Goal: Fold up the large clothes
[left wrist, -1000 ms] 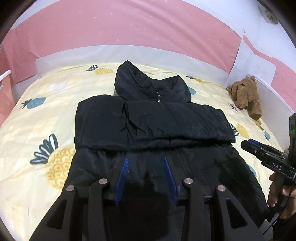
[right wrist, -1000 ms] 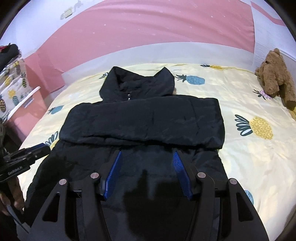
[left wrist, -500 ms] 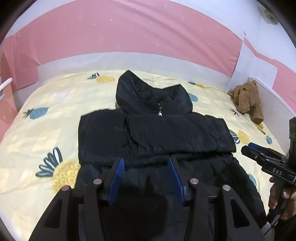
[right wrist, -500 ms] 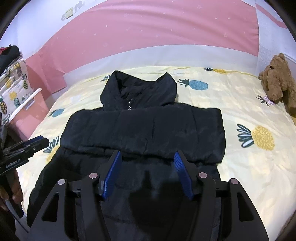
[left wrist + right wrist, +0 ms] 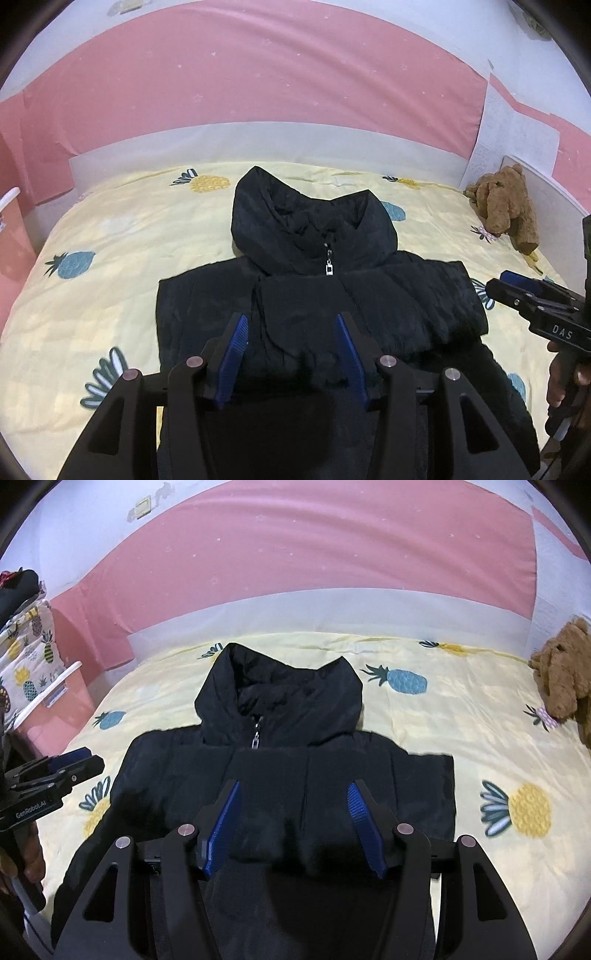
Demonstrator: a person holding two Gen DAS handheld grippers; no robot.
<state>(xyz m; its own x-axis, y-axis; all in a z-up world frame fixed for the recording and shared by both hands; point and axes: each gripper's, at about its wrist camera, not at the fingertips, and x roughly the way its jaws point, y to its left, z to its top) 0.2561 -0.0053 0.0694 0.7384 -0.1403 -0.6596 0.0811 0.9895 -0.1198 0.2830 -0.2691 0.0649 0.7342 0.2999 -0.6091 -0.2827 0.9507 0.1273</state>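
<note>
A black hooded jacket (image 5: 325, 302) lies flat on the pineapple-print bed sheet (image 5: 110, 251), hood at the far end and both sleeves folded across the chest. My left gripper (image 5: 291, 317) hovers above the jacket's lower half, open, with nothing between its blue pads (image 5: 232, 350). My right gripper (image 5: 294, 784) hangs beside it over the same part of the jacket (image 5: 295, 746), also open and empty. Each gripper shows in the other's view: the right gripper (image 5: 502, 286) at the right edge, the left gripper (image 5: 86, 760) at the left edge, both held by a hand.
A brown teddy bear (image 5: 502, 206) sits at the bed's far right corner by the white bed rail. A pink storage box (image 5: 62, 705) with pineapple-print cloth stands off the left side. A pink and white wall runs behind the bed.
Both grippers have lifted and pulled back from the jacket, so more of it and the wall shows. The left jaws stand a little wider than a second ago.
</note>
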